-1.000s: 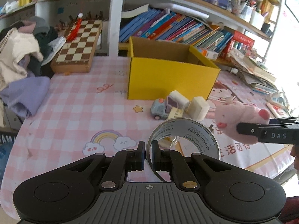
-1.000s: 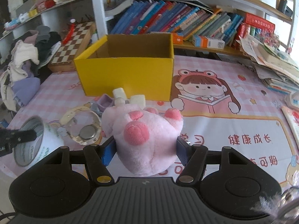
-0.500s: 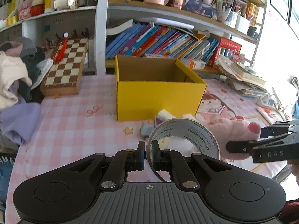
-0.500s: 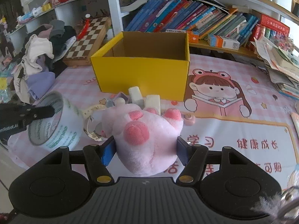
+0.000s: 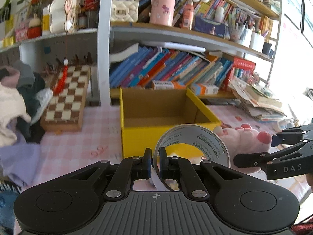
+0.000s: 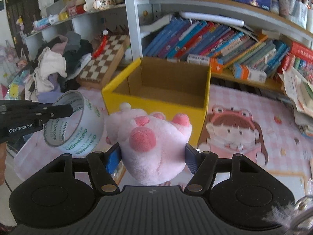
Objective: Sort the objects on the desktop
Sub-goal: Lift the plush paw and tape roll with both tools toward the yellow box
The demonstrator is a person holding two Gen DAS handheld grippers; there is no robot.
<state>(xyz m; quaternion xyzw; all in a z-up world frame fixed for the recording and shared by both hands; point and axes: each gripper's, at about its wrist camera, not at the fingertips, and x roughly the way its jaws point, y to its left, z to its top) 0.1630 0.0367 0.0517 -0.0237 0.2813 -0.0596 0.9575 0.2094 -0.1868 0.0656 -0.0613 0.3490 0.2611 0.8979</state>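
Observation:
My left gripper [image 5: 155, 157] is shut on the wall of a roll of clear packing tape [image 5: 203, 139], held in the air just in front of the yellow cardboard box [image 5: 137, 137]. The box stands open at the top and nothing shows on the part of its floor in view [image 6: 168, 95]. My right gripper [image 6: 152, 155] is shut on a pink plush paw toy [image 6: 150, 143], also lifted near the box's front wall. In the right wrist view the tape roll [image 6: 78, 125] hangs to the left of the plush. The left wrist view shows the plush [image 5: 246, 141] at right.
A chessboard [image 5: 66, 101] leans at the back left beside a pile of clothes [image 5: 13, 105]. Shelves of books [image 5: 172, 70] stand behind the box. Stacked papers [image 5: 258, 101] lie at right. The pink checked tablecloth [image 5: 78, 146] covers the table.
Both grippers have risen and moved toward the yellow box with the tape and the plush. The box's inside now shows, and the small toys in front of it have dropped out of sight.

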